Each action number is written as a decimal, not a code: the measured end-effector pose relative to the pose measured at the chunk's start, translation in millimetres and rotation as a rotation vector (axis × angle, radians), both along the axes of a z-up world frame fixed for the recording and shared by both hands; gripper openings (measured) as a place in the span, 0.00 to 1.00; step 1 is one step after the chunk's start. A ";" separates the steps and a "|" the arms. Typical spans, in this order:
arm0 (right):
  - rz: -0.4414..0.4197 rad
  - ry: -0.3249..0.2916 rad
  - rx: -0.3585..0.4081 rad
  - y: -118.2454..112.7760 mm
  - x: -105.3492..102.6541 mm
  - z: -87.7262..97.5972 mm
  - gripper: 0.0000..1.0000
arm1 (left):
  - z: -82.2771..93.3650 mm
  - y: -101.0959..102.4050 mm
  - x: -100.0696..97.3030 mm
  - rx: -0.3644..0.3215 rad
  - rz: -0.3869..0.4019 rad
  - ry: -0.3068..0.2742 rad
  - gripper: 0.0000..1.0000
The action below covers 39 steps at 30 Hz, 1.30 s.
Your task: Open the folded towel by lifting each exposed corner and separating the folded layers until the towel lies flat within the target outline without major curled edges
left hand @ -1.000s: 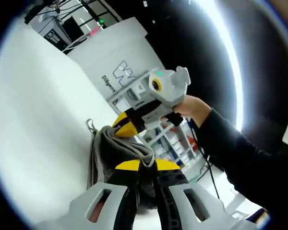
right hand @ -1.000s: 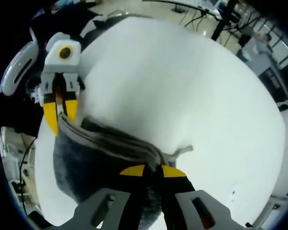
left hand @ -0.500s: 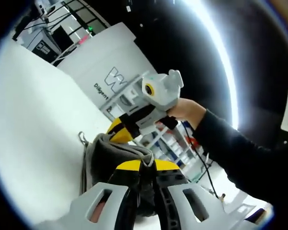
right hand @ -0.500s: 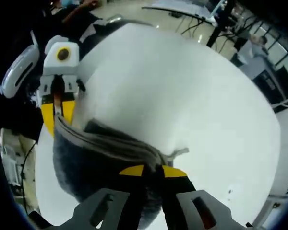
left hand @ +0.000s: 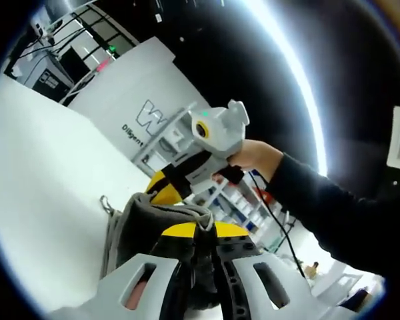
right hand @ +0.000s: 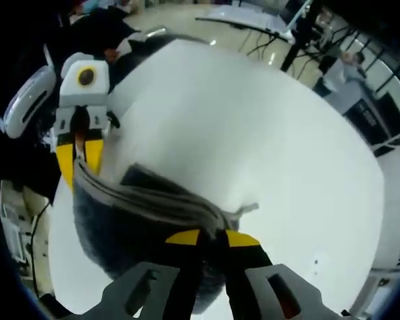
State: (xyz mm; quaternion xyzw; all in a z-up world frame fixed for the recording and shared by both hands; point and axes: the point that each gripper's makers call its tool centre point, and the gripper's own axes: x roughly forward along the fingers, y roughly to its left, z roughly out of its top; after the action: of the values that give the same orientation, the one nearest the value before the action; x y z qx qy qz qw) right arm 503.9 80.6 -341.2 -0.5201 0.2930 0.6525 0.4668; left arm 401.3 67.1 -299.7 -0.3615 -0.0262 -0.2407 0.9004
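Holding: you have the grey towel pinched at two points along its top edge, lifted off the white table.
Left gripper: clenched on the towel; cloth bunches between the yellow tips in the left gripper view. In the right gripper view it bites the far end of the edge.
Right gripper: clenched on the towel, folds gathered at its tips. In the left gripper view it sits just beyond the cloth, your hand behind it.
Towel position: hanging between the two grippers, edge fairly taut, body sagging below in a dark belly. Hanging loop pokes out just beside the right gripper.
Step, my read: spreading the held edge so the layers drop open.
Do it well: pull the grippers apart evenly, keep the edge level, give gravity time to drop the lower layers. Then lower the far edge onto the table first and drag flat, so nothing curls under.
Risk: several layers look stacked at the edge; you may be gripping more than one.
Hard to see: target outline not visible on the table. Bottom of the towel is cut off behind the jaws. Layer count per grip cannot be told.
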 end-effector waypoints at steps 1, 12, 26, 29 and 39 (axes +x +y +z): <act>0.000 -0.003 0.002 -0.2 -0.2 1.0 0.07 | 1.1 -0.1 -0.3 0.004 0.002 -0.004 0.06; 0.004 -0.023 0.021 -2.0 -1.5 4.5 0.08 | 6.0 -3.0 -0.3 0.029 0.001 -0.023 0.06; 0.013 -0.050 0.041 -2.5 0.6 10.6 0.09 | 9.2 -4.2 -0.5 0.056 0.001 -0.032 0.06; 0.009 -0.049 0.046 -3.2 0.1 10.8 0.09 | 10.7 -4.7 -0.8 0.069 0.004 -0.041 0.06; 0.009 -0.063 0.058 -4.8 -0.8 11.7 0.10 | 14.5 -7.8 -0.4 0.111 0.002 -0.069 0.06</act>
State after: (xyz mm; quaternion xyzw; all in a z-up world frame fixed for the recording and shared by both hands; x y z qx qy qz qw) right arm 503.1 75.8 -329.6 -0.5280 0.2565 0.6460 0.4879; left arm 401.0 59.3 -285.2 -0.3027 -0.0441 -0.2532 0.9178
